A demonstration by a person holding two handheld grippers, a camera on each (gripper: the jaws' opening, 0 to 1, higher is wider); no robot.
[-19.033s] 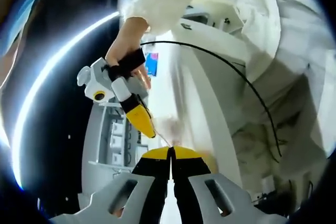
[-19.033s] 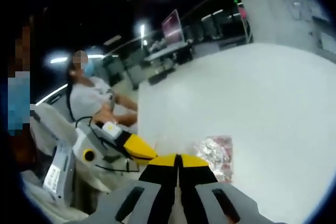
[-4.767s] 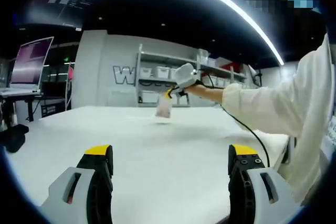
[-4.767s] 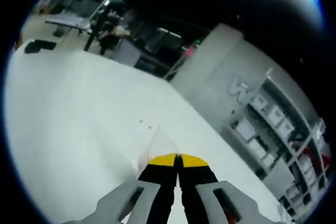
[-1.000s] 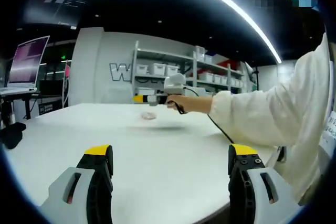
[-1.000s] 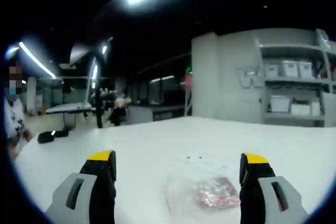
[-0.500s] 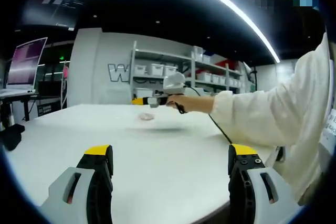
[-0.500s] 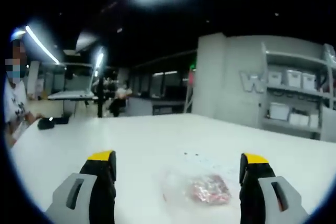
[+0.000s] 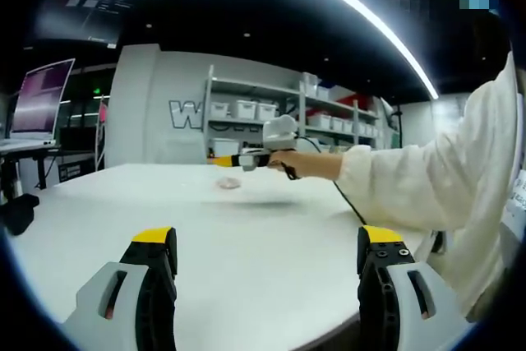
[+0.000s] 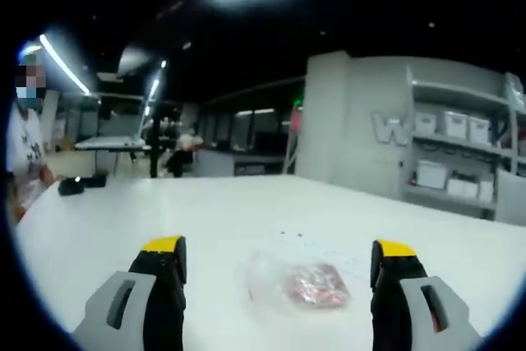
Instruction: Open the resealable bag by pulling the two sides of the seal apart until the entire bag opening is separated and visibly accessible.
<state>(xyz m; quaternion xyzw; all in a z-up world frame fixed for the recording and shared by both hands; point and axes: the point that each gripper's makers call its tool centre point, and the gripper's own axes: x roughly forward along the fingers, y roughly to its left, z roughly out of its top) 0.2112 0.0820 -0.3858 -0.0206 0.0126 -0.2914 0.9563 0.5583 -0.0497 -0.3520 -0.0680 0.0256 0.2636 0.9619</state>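
Observation:
The clear resealable bag (image 10: 297,284) with pinkish-red contents lies flat on the white table (image 10: 205,228), just ahead of my right gripper (image 10: 275,256), whose jaws stand wide open on either side of it. In the left gripper view the same bag (image 9: 229,184) is a small spot far across the table (image 9: 246,252), with the right gripper (image 9: 222,160) hovering above it in a person's hand. My left gripper (image 9: 267,244) is open low over the near part of the table, with nothing between its jaws.
A white sleeve (image 9: 427,187) reaches in from the right. Shelving with white bins (image 9: 271,113) stands behind the table. A dark object (image 9: 16,213) sits at the table's left edge, near a monitor (image 9: 37,96). A person (image 10: 25,154) stands at far left.
The right gripper has drawn back slightly from the bag, which lies a little farther ahead and lower between its open jaws. The left gripper has held still.

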